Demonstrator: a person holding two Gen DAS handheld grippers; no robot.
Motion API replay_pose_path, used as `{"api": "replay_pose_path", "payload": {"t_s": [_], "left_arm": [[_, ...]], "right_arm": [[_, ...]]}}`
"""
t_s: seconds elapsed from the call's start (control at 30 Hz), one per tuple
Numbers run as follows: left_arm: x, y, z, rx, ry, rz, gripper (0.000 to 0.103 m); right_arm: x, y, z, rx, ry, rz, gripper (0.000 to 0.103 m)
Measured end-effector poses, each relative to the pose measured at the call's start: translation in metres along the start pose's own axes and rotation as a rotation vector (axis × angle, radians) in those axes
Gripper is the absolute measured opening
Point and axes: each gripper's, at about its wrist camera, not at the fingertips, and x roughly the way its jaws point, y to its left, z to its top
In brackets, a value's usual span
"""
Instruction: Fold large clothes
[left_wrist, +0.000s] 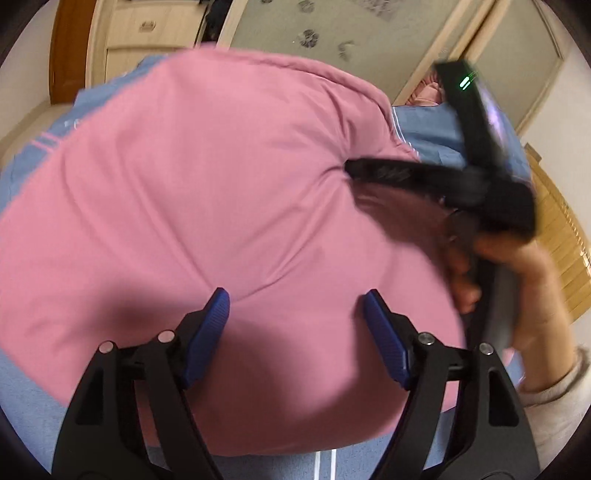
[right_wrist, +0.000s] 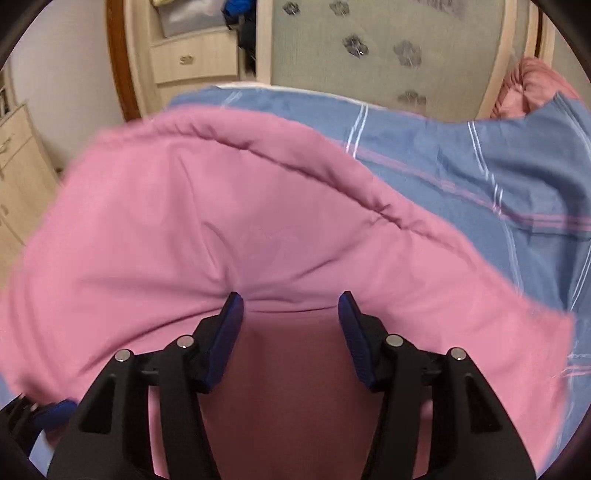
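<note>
Left gripper (left_wrist: 295, 310): jaws wide apart, nothing between the blue pads, poised over the pink cloth (left_wrist: 207, 206). Right gripper (right_wrist: 291, 314): jaws about half open, pad tips at a puckered fold of the cloth; whether they pinch it cannot be told. The cloth lies spread on a blue striped sheet (right_wrist: 480, 184). A hand (left_wrist: 517, 269) holds the right gripper's handle.

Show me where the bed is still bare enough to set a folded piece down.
Bare blue striped sheet lies beyond the pink garment's seamed edge, up to the pink bundle in the corner. The middle is covered by the garment, with both grippers over it.
</note>
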Motion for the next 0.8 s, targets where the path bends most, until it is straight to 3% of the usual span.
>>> {"api": "replay_pose_path", "payload": {"t_s": [0.17, 0.27, 0.3, 0.33, 0.37, 0.4, 0.47, 0.57, 0.7, 0.77, 0.8], "left_arm": [[-0.002, -0.003, 0.002, 0.018, -0.015, 0.0, 0.076], [-0.013, -0.009, 0.005, 0.045, -0.067, 0.006, 0.079], [-0.013, -0.01, 0.006, 0.045, -0.076, 0.0, 0.081], [-0.01, -0.01, 0.006, 0.042, -0.07, 0.003, 0.082], [-0.003, -0.01, 0.005, 0.048, -0.058, 0.018, 0.082], [0.001, -0.012, 0.004, 0.061, -0.053, 0.028, 0.082], [0.003, -0.018, 0.005, 0.092, -0.055, 0.047, 0.082], [-0.002, -0.028, 0.005, 0.103, -0.096, 0.085, 0.085], [-0.027, -0.065, -0.002, 0.208, -0.186, -0.026, 0.086], [-0.018, -0.083, -0.005, 0.248, -0.164, -0.064, 0.086], [-0.009, -0.089, -0.007, 0.263, -0.128, -0.07, 0.086]], "right_arm": [[-0.008, -0.005, -0.005, 0.0, -0.032, 0.012, 0.057], [-0.05, -0.026, -0.007, 0.103, -0.197, 0.118, 0.057], [-0.056, -0.032, -0.007, 0.127, -0.24, 0.094, 0.057], [-0.05, -0.038, -0.008, 0.148, -0.23, 0.01, 0.057], [-0.031, -0.039, -0.008, 0.141, -0.159, -0.036, 0.06], [-0.007, -0.039, -0.011, 0.117, -0.07, -0.028, 0.063], [0.004, -0.04, -0.019, 0.096, -0.072, -0.025, 0.065], [-0.027, -0.051, -0.024, 0.129, -0.125, 0.03, 0.065], [-0.096, -0.094, -0.065, 0.21, -0.255, 0.047, 0.074], [-0.105, -0.123, -0.089, 0.239, -0.213, 0.02, 0.074], [-0.096, -0.138, -0.103, 0.235, -0.129, -0.026, 0.074]]}}
